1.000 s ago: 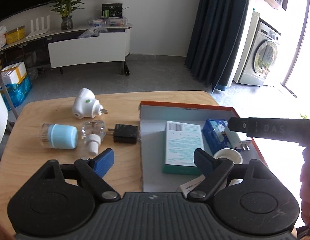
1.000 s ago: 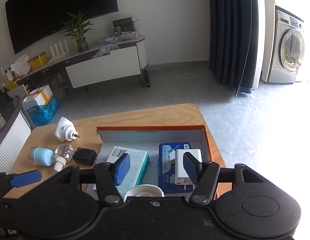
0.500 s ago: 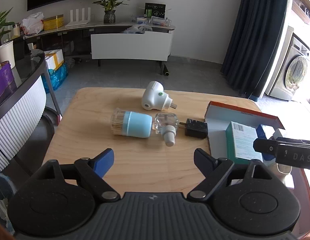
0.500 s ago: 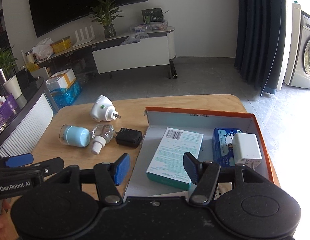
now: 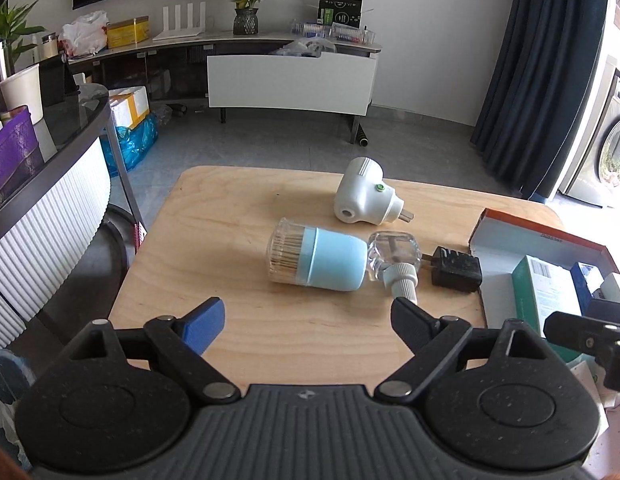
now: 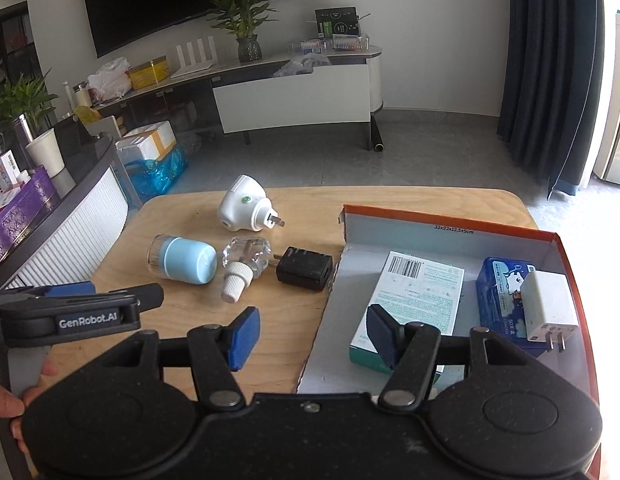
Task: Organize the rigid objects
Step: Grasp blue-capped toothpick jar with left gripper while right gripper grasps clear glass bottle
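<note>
Having just widened, the left hand-held gripper [image 5: 308, 316] holds nothing.

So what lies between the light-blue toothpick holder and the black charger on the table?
A clear glass bottle with a white cap, lying on its side, touching the toothpick holder and beside the black charger; right wrist view shows it best.

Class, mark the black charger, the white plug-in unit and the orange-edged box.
black charger [image 6: 305, 269], right wrist view, its top face
white plug-in unit [image 5: 360, 193], left wrist view, its rounded body
orange-edged box [image 6: 450, 222], right wrist view, its far wall
</note>
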The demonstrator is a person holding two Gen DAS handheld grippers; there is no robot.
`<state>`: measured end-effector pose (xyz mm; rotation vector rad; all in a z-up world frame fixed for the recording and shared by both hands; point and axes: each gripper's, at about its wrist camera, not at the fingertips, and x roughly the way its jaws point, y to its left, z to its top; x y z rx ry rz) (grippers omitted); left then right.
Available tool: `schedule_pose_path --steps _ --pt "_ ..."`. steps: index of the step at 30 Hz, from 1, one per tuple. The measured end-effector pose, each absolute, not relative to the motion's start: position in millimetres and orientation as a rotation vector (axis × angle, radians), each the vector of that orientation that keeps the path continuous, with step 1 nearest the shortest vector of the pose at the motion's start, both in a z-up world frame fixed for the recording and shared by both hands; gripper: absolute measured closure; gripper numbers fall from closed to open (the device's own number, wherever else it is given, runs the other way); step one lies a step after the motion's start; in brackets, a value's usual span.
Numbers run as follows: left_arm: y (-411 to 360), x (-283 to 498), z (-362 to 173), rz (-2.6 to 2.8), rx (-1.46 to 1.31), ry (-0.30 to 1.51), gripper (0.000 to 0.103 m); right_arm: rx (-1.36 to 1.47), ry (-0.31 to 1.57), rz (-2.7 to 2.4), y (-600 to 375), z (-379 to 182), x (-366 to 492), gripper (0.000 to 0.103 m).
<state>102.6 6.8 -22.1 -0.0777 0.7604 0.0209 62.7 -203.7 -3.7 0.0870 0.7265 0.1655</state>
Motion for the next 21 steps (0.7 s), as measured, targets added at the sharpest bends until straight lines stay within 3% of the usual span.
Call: schedule_pose_path --steps 7,14,17,19,21 --pt "8.5 135.9 -40.7 0.013 -0.054 0.764 0.001 0.092 0.736 0.177 -199.6 -11.3 71.5 0.031" --pt "1.1 162.4 -51.1 0.017 0.008 0.748 0.002 0.091 0.746 0.192 -193.9 -17.7 81.7 0.031" --pt "5.5 167.9 -53.5 0.017 0.008 0.744 0.011 0.09 0.752 0.201 -189.9 -20.5 88.2 0.031" --pt "9.1 170.1 -54.9 -0.004 -0.006 0.756 0.023 0.103 0.76 0.21 -187.8 -22.8 94.0 0.031" --pt "9.5 168.2 -56.4 -0.019 0.014 0.75 0.023 0.11 0.764 0.217 -184.6 -25.7 100.0 0.031"
